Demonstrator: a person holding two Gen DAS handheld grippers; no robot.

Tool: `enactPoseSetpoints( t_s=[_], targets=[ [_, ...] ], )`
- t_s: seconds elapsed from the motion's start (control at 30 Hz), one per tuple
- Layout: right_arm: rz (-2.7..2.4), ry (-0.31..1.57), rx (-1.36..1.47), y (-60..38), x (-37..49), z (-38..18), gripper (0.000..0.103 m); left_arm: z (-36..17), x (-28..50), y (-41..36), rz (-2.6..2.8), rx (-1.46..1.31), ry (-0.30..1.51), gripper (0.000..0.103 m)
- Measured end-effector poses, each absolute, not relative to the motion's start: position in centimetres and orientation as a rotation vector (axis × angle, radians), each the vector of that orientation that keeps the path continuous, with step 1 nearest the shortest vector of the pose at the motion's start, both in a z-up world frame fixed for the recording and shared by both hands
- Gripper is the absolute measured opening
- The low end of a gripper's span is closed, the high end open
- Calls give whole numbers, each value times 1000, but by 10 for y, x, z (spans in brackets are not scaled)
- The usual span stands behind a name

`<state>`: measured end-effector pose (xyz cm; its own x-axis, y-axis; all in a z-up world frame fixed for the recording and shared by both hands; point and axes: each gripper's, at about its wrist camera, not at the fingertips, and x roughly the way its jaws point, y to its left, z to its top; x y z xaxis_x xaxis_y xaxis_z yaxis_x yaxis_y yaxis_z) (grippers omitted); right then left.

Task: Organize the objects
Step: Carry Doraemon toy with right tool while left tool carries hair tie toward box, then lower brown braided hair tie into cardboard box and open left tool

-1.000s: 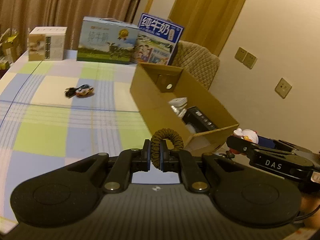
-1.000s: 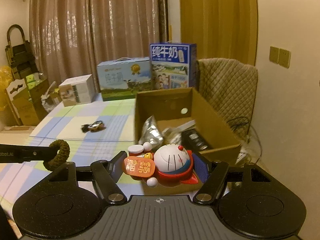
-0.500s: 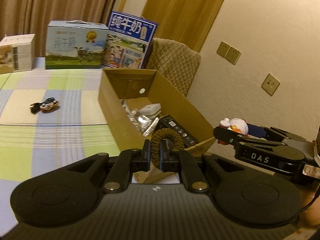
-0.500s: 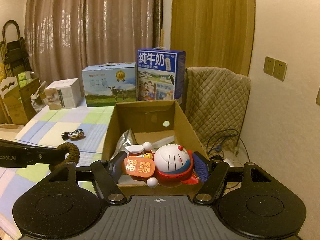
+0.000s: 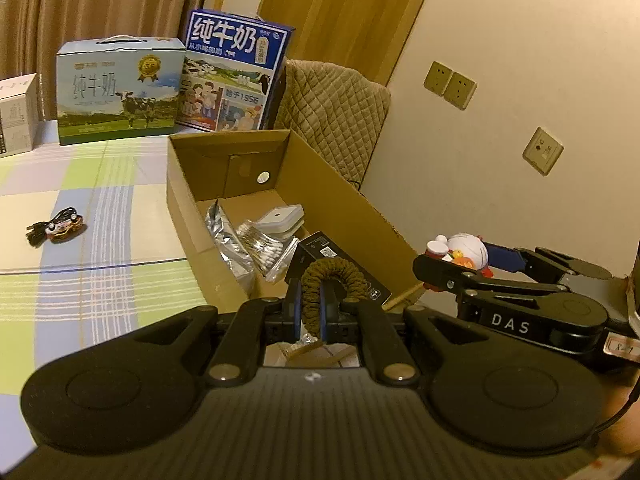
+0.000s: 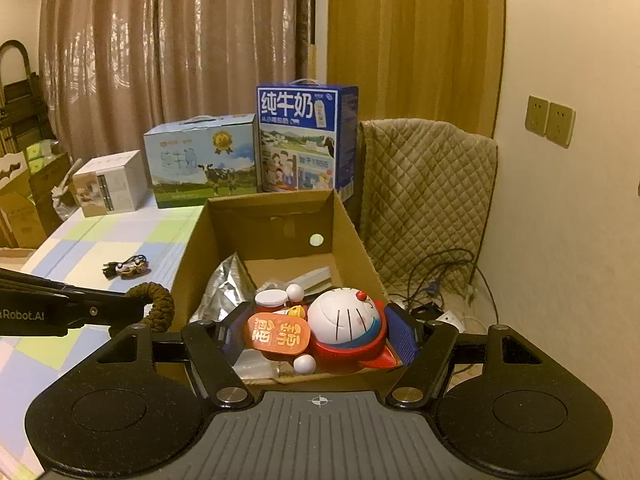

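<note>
- Left tongs [image 5: 310,304] pinching a brown braided cord loop [image 5: 334,280]; loop arches out to one side of the pads, hanging over the near end of the cardboard box [image 5: 340,196].
- Right tongs [image 6: 320,332] clamped on a Doraemon toy [image 6: 340,328], white face up, red base, orange tag with yellow characters; toy sits over the near edge of the box.
- Seen from the left wrist, the right tongs carry the toy just past the box's near right corner, beside the wall.
- Box is open-topped, on the checked desk [image 5: 100,208]. Inside it: silver foil pouch [image 5: 228,240], a clear pack of what look like cotton swabs [image 5: 264,248], small white flat device [image 5: 280,218], black flat box [image 5: 320,252] under the cord loop.
- Left of the box, well apart on the desk: small toy car with a black cable bundle [image 5: 56,226]; can't tell if they are joined.
- Behind the box: blue milk carton [image 6: 304,140] upright, light-blue milk carton with cow [image 6: 200,160] to its left, white carton [image 6: 108,188] further left.
- Quilted chair back [image 6: 424,200] right of the box's far end.
</note>
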<state>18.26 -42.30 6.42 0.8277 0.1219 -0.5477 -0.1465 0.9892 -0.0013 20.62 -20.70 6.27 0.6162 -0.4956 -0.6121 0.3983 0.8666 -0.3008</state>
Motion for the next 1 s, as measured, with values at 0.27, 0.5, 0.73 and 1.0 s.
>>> enactPoseSetpoints(
  t_s=[0.27,0.5,0.73,1.0],
  targets=[
    [140,589,-34,-431,201,57,67,56,231,-220,-517,-122,756,6],
    [135,604,-26,-437,212,50,67,48,251,-231,-513,-92,770,6],
    [133,617,-21,-439,213,44,67,33,267,-235,-483,-76,787,26],
    [160,609,-23,-423,212,51,67,26,256,-213,-450,-74,794,29]
  ],
)
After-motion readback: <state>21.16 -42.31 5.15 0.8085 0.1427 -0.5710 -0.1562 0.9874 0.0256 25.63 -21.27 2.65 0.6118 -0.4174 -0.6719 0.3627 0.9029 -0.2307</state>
